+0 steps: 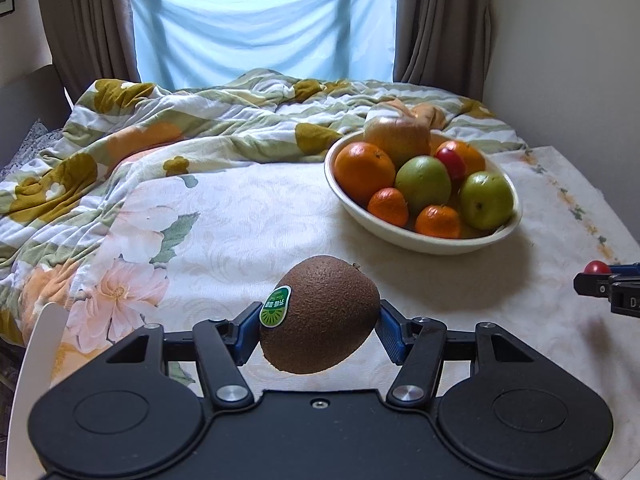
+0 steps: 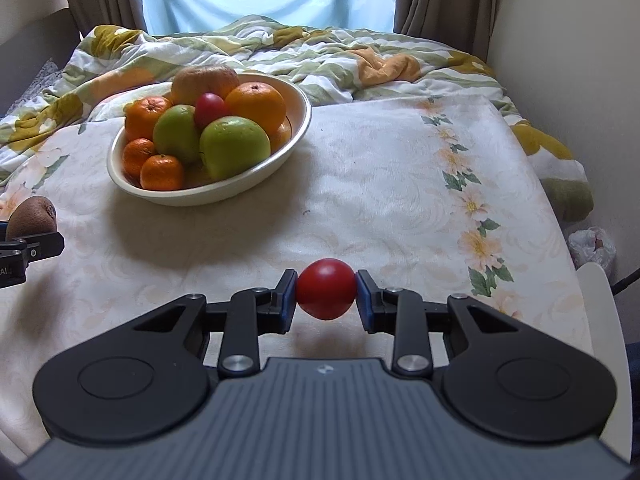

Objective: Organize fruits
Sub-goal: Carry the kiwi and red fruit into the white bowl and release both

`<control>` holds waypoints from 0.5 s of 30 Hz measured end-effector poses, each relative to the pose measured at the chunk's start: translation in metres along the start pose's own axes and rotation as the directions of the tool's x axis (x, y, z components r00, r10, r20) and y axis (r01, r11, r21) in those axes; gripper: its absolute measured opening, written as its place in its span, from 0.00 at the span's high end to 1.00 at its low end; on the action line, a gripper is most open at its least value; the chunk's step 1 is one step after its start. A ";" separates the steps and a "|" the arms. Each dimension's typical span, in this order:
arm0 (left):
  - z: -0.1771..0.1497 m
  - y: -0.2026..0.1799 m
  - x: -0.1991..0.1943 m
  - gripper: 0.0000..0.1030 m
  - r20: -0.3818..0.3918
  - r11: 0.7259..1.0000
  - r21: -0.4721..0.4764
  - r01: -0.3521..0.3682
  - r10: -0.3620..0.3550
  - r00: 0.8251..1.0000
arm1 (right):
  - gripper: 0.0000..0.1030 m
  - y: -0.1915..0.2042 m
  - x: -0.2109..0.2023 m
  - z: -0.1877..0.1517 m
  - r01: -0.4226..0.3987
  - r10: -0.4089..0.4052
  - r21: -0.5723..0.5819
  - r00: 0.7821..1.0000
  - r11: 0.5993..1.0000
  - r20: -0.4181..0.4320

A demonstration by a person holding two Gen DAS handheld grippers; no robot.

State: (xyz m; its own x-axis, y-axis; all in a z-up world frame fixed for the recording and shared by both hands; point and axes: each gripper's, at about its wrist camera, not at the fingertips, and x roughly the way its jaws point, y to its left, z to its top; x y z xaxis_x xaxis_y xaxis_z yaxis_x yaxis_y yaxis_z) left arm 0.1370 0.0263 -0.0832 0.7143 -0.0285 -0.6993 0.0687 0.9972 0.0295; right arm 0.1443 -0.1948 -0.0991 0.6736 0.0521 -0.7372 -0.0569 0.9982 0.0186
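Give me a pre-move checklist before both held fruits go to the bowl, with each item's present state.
1. Left hand-held gripper clamped on the kiwi: ok.
2. Right hand-held gripper clamped on the small red fruit: ok.
3. Kiwi lifted off the bedcover: ok, shadow beneath it.
4. Red fruit lifted off the cover: cannot tell.
5. Path to the bowl free of things: ok.
6. Room in the bowl: not ok, fruit already heaped; placed pieces may roll.

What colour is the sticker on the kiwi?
Green with a white edge. The sticker on the kiwi shows best in the left wrist view.
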 end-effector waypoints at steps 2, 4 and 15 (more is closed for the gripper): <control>0.003 -0.004 -0.009 0.38 0.017 1.000 -0.002 -0.001 0.001 1.000 | 0.55 0.001 -0.007 0.003 -0.008 0.008 -0.004 1.000 1.000 0.007; 0.006 -0.008 -0.018 0.38 0.031 1.000 -0.006 0.002 -0.002 1.000 | 0.55 0.001 -0.012 0.006 -0.019 0.020 -0.005 1.000 1.000 0.013; 0.032 -0.029 -0.052 0.38 0.087 0.999 -0.023 0.033 -0.031 0.996 | 0.55 -0.004 -0.047 0.030 -0.063 0.063 0.001 0.995 0.998 0.072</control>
State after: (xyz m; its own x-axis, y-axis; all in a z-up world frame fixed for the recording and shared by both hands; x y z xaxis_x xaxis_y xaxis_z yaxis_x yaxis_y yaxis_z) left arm 0.1202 -0.0036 -0.0248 0.7697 -0.0656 -0.6351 0.0766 0.9970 -0.0102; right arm 0.1354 -0.2006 -0.0440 0.7197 0.1171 -0.6843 -0.0988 0.9929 0.0660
